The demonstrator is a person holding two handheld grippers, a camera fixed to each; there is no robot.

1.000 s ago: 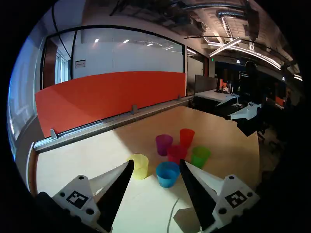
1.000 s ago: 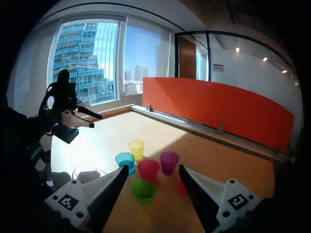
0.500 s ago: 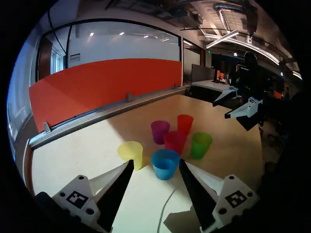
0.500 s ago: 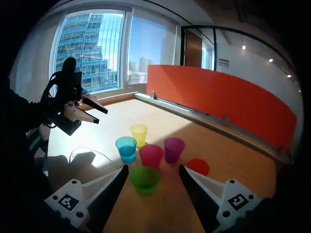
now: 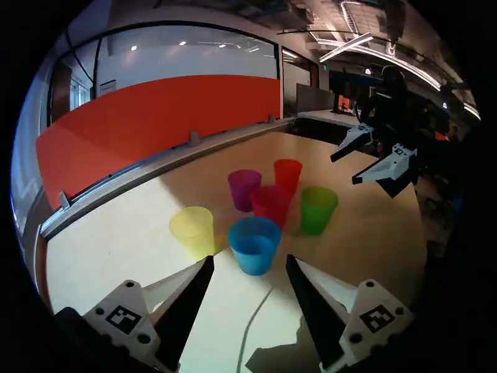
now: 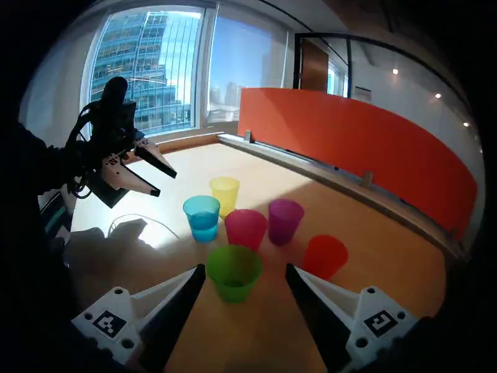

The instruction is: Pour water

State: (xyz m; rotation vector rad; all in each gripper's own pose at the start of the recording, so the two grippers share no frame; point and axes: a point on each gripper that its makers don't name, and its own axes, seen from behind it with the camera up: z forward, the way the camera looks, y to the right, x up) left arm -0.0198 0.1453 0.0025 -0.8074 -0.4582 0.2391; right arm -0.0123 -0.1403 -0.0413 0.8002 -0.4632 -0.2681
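Several plastic cups stand in a cluster on a light wooden table (image 5: pixel 124 248). In the left gripper view my left gripper (image 5: pixel 248 267) is open, just short of the blue cup (image 5: pixel 253 244); the yellow cup (image 5: pixel 193 232) is to its left, with pink (image 5: pixel 270 204), purple (image 5: pixel 243 188), red (image 5: pixel 287 176) and green (image 5: pixel 317 209) cups beyond. In the right gripper view my right gripper (image 6: pixel 244 276) is open, and the green cup (image 6: pixel 234 272) stands between its tips. Behind it are the pink (image 6: pixel 246 229), blue (image 6: pixel 202 217), yellow (image 6: pixel 224 194), purple (image 6: pixel 285 221) and red (image 6: pixel 325 256) cups.
An orange partition (image 5: pixel 155 124) on a metal rail borders the table's far side. Each view shows the other gripper across the table: the right one (image 5: pixel 379 165), the left one (image 6: pixel 133 166), hand-held. A thin cable (image 5: pixel 251 317) lies on the table near me. Large windows (image 6: pixel 149 74) stand behind.
Both grippers have moved closer to the cups and tilted down; the cups look larger and higher in both views. The green cup now sits between the right gripper's tips. Both stay open.
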